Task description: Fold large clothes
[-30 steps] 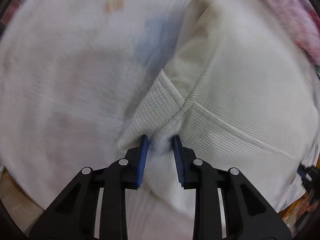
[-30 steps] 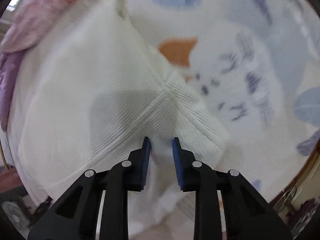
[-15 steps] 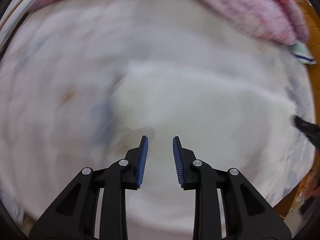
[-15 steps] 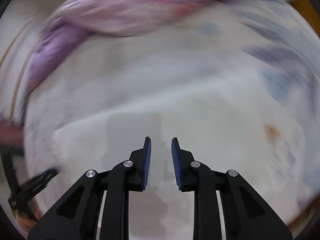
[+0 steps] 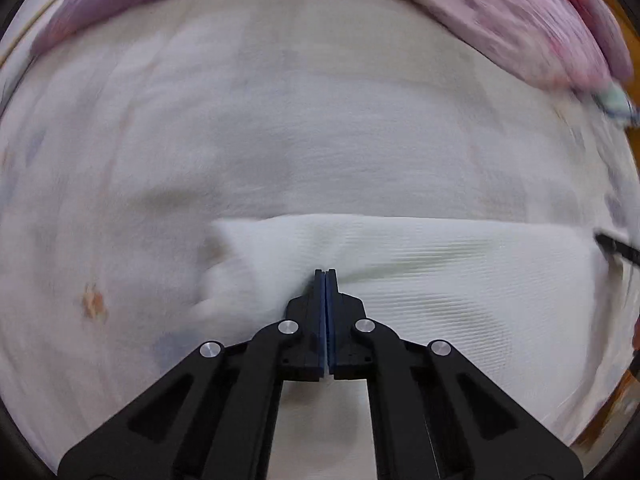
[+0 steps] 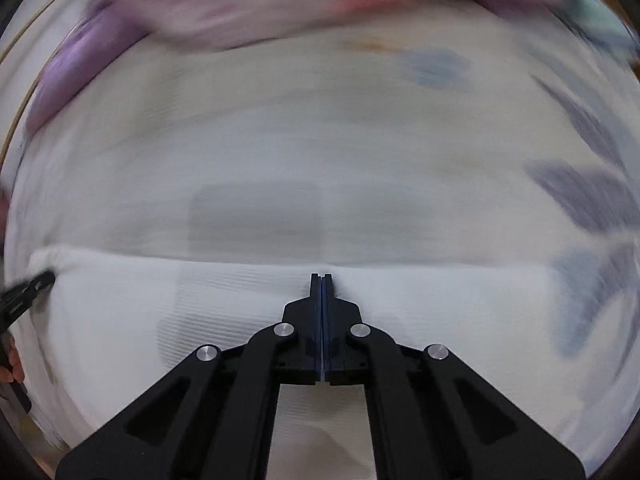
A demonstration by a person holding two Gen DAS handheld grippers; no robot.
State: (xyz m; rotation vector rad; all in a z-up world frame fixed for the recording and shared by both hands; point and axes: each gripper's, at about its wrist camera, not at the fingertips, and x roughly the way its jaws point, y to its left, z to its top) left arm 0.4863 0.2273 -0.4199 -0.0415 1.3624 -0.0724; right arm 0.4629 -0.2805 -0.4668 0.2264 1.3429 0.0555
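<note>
White ribbed garment (image 5: 460, 276) is laid flat across the near half of a pale printed bedsheet (image 5: 280, 120), with its far folded edge running left to right just ahead of both sets of fingertips. It is seen under the left gripper (image 5: 325, 271), whose blue-padded jaws have just been closing and are now pressed flat together, no gap showing; whether a bit of fabric is pinched at the tips can't be told (too blurry there). Same story in the right wrist view: the right gripper (image 6: 321, 276) is fully closed pad to pad at the garment's far edge (image 6: 420, 300), and its jaws have also just been closing. The other gripper's black tip is caught at the edge of each view, at the garment's end. A pink and purple bundle of cloth (image 5: 520, 12) is piled along the far side of the sheet, well apart from the garment.
</note>
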